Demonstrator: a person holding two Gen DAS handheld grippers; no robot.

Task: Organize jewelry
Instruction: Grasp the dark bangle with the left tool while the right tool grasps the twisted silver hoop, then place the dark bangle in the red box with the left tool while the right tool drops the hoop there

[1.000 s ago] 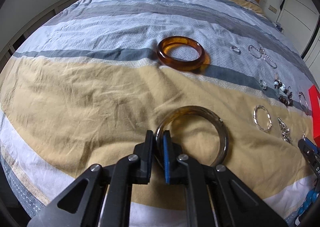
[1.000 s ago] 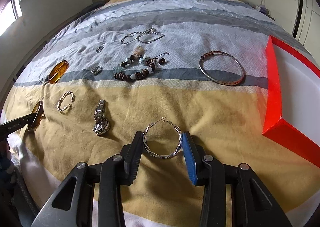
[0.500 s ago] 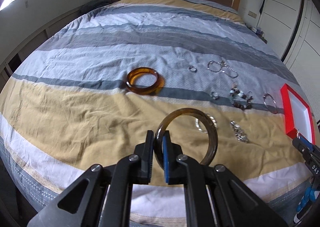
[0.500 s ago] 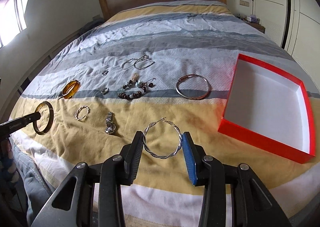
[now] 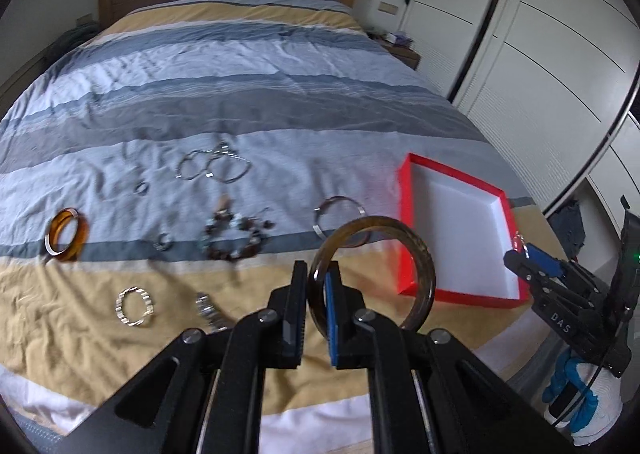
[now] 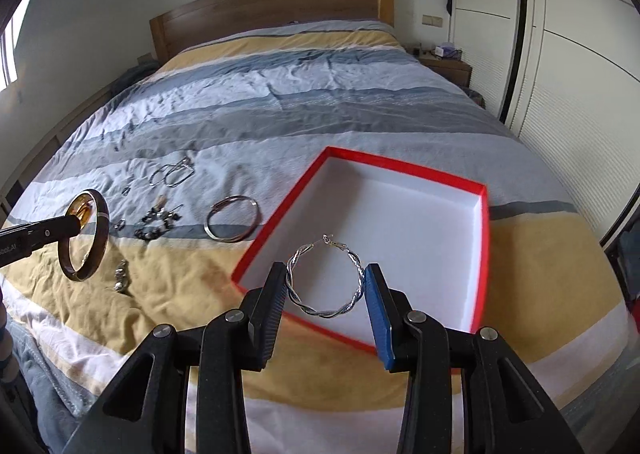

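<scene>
My left gripper (image 5: 316, 294) is shut on a dark brown bangle (image 5: 420, 254) and holds it up above the bed, left of the red box (image 5: 404, 222). The bangle (image 6: 100, 238) and left gripper (image 6: 76, 226) also show in the right wrist view. My right gripper (image 6: 326, 282) is shut on a twisted silver hoop earring (image 6: 296, 298), held over the near edge of the red box (image 6: 280, 234), whose white inside holds nothing. The right gripper (image 5: 520, 254) shows at the box's right side in the left wrist view.
On the striped bedspread lie an amber bangle (image 5: 82, 234), a silver bangle (image 5: 320, 214), a beaded bracelet (image 5: 236, 242), a silver hoop (image 5: 134, 306), a chain piece (image 5: 206, 306), necklaces (image 5: 212, 170) and small rings. Wardrobe doors (image 5: 540, 74) stand at the right.
Both grippers have risen and swung right, toward the red box. The left still holds the brown bangle, the right still holds the hoop, which now hangs over the box's near edge.
</scene>
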